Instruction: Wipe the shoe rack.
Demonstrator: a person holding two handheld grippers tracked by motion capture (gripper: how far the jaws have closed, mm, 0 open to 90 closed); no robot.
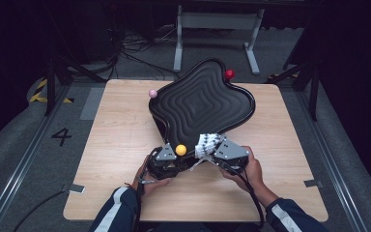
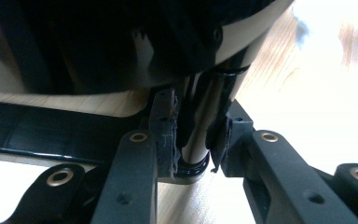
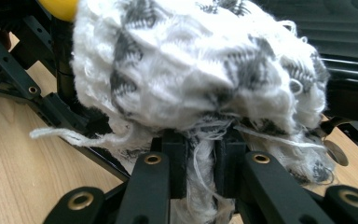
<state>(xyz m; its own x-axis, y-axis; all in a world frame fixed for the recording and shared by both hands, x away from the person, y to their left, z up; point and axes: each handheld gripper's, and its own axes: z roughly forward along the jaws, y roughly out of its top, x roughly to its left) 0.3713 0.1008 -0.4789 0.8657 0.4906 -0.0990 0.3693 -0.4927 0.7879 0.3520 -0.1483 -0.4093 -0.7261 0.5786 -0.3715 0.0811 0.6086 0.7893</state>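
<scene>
While the left gripper [image 1: 166,155] is clamping the tray's [image 1: 207,99] near-edge post, the right gripper's [image 1: 211,147] jaws are pinching a cloth [image 1: 207,143] against that edge.

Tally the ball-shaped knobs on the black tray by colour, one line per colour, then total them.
Pink knob: 1
Red knob: 1
Yellow knob: 1
Total: 3 knobs on the black tray

Both tongs, left [image 1: 171,157] and right [image 1: 212,150], clamped, side by side.
</scene>
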